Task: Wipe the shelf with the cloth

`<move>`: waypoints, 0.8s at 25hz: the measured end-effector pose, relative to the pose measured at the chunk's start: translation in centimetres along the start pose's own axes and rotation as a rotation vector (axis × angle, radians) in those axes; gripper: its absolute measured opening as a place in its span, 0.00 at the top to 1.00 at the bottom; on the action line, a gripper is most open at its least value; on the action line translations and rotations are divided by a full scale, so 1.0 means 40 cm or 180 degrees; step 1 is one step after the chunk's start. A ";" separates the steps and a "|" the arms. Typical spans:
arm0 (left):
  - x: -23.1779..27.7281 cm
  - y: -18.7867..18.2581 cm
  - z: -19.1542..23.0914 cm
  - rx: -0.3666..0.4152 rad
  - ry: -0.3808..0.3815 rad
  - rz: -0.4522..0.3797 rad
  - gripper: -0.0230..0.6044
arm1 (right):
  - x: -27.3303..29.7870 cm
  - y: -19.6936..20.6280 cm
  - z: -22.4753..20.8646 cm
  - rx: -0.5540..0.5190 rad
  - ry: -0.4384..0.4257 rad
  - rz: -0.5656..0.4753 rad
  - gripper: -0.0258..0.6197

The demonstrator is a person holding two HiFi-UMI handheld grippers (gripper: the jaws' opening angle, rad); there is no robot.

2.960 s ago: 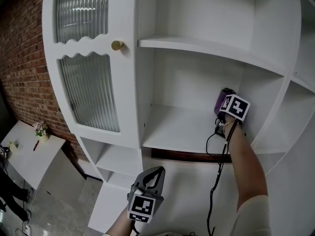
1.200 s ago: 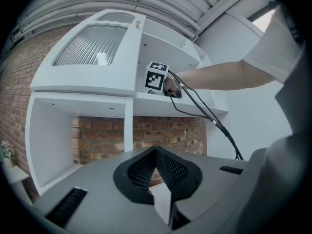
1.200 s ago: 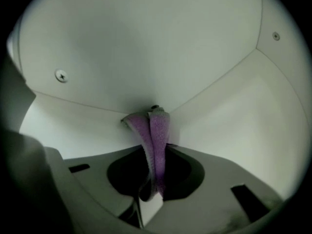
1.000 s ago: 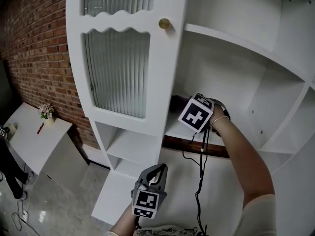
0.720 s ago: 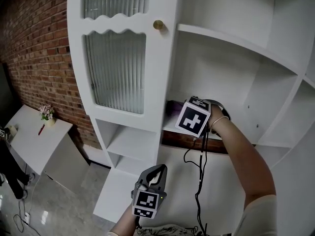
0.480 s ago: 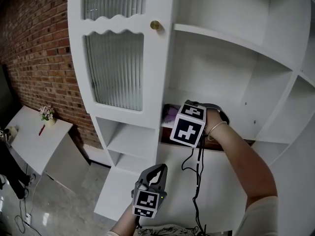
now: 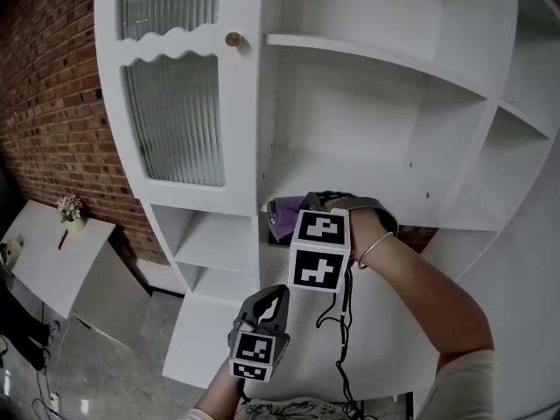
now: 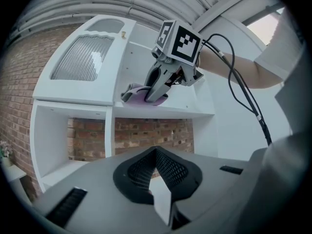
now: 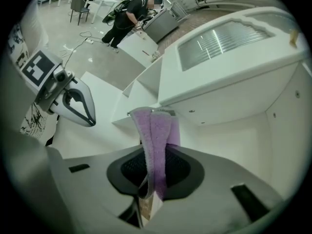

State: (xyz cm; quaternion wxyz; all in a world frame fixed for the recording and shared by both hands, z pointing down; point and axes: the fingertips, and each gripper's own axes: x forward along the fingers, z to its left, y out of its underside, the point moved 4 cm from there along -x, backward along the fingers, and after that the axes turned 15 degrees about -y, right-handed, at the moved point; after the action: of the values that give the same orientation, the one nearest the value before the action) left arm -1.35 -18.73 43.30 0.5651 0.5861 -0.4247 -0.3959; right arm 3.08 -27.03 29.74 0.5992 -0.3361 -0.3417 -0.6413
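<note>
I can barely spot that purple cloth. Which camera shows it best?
The right gripper view: the cloth fills the middle, pinched in the jaws. The head view shows only a purple corner; the left gripper view shows it small, on the shelf.

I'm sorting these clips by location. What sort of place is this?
Probably an indoor workspace or lab mocked up as a home: a white shelf unit with a ribbed glass door stands against a brick wall, while the right gripper view shows open floor, a table and a person.

No words or numbers are readable, only square markers on the left hand-held gripper [image 7: 269, 298] and right hand-held gripper [image 8: 154, 95].
</note>
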 end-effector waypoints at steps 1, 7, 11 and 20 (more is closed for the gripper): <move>0.000 -0.004 -0.010 0.0006 0.0020 -0.0014 0.94 | -0.005 0.010 0.012 -0.0010 -0.0039 0.0017 0.86; 0.005 -0.027 -0.062 0.0101 0.0154 -0.0086 0.94 | -0.032 0.070 0.023 0.0083 -0.0219 0.0050 0.86; 0.022 -0.036 -0.058 0.0100 0.0125 -0.0113 0.94 | -0.056 0.101 -0.027 0.0181 0.0043 0.0026 0.85; 0.065 -0.051 -0.010 0.0128 -0.0009 -0.0159 0.94 | 0.000 0.246 -0.251 0.0556 0.0832 0.0191 0.85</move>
State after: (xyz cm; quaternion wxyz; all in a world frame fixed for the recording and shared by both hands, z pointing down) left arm 0.00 -21.06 41.31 0.5426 0.6073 -0.4186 -0.4020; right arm 12.71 -35.97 24.66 0.6844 -0.2065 -0.3050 -0.6292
